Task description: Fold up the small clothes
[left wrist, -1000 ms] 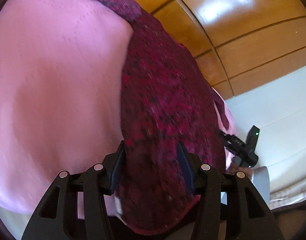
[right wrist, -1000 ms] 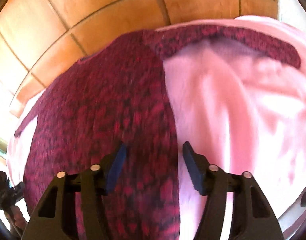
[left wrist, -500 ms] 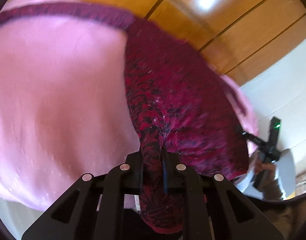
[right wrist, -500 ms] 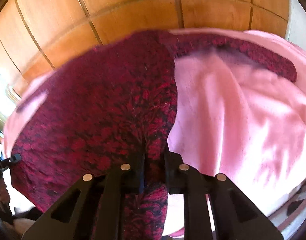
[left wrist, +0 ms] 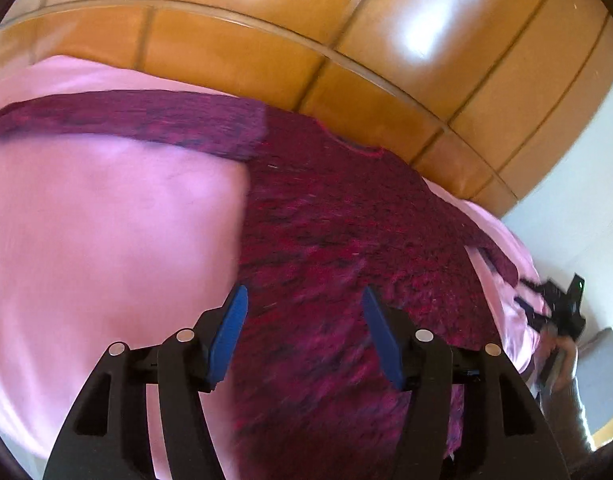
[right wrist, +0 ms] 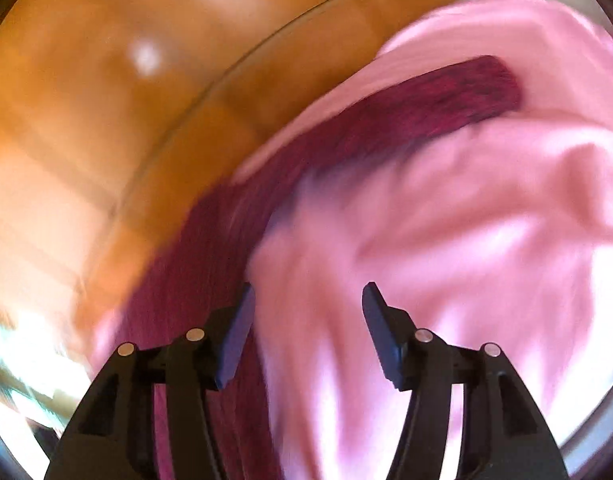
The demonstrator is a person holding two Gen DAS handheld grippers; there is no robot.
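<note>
Room first: glossy orange-brown wood panels [left wrist: 234,52] with dark seams run behind everything, lit by bright glare spots, and a pale wall [left wrist: 578,184] shows at the right edge of the left wrist view. The clothes lie on a pink sheet [left wrist: 106,240] that looks like a bed cover; it's rumpled into soft folds in the right wrist view, though that frame is badly smeared.

The sweater [left wrist: 338,240] is a dark red-magenta knit flecked with black, spread flat on the pink sheet with its neckline toward the panels. 1 sleeve [left wrist: 126,120] stretches straight out sideways, and its cuff end shows up again in the right view.

The left tool [left wrist: 304,312] is over the sweater's body, jaws apart and opening, pads not pressing on the knit. The right tool [right wrist: 308,308] is also apart and opening, over the edge where knit meets pink sheet, gripping nothing.
</note>
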